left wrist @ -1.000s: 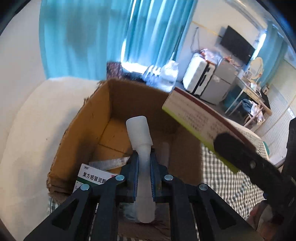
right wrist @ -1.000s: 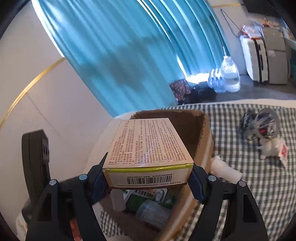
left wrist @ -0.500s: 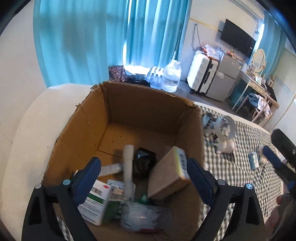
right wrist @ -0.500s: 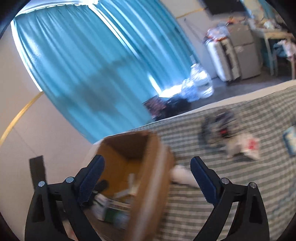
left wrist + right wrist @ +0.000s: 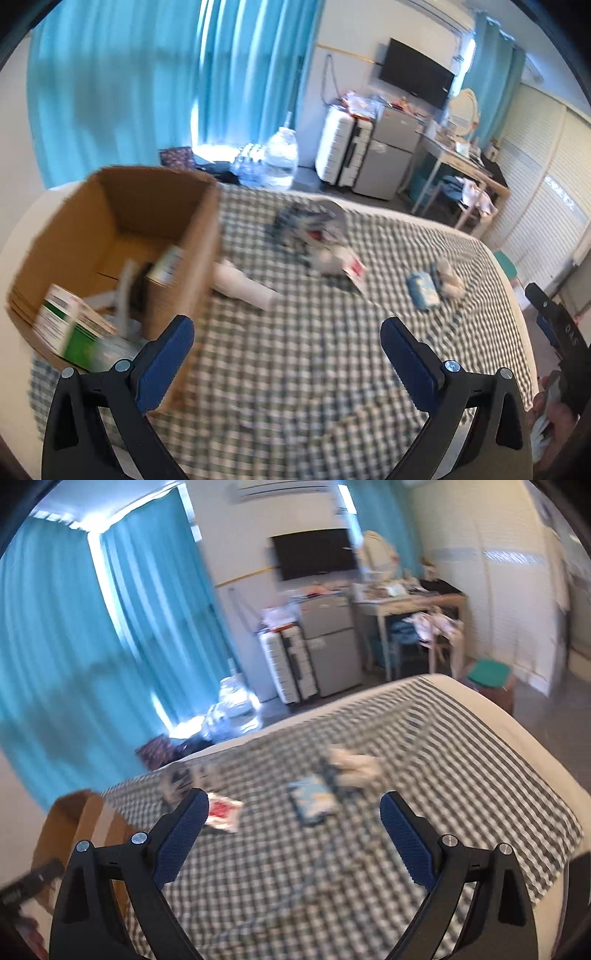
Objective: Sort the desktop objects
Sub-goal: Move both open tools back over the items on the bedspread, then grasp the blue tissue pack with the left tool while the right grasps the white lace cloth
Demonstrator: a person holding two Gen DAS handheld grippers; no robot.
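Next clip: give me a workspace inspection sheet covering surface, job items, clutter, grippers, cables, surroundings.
Surface: checked cloth spread over a pale surface.
Job's things: cardboard box holds a green-and-white carton and other items; white tube lies on the cloth against the box's outer side; blue packet lies apart.
Clutter: blurred dark-and-white pile, unidentifiable.
Grippers: left gripper opening, nothing between the fingers; right gripper open, empty.
Cables: nothing seen.
Surroundings: teal curtains, wall TV, suitcase, water bottle.

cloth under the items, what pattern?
Dark-and-white small check (gingham) on the cloth; shows best in the left wrist view.
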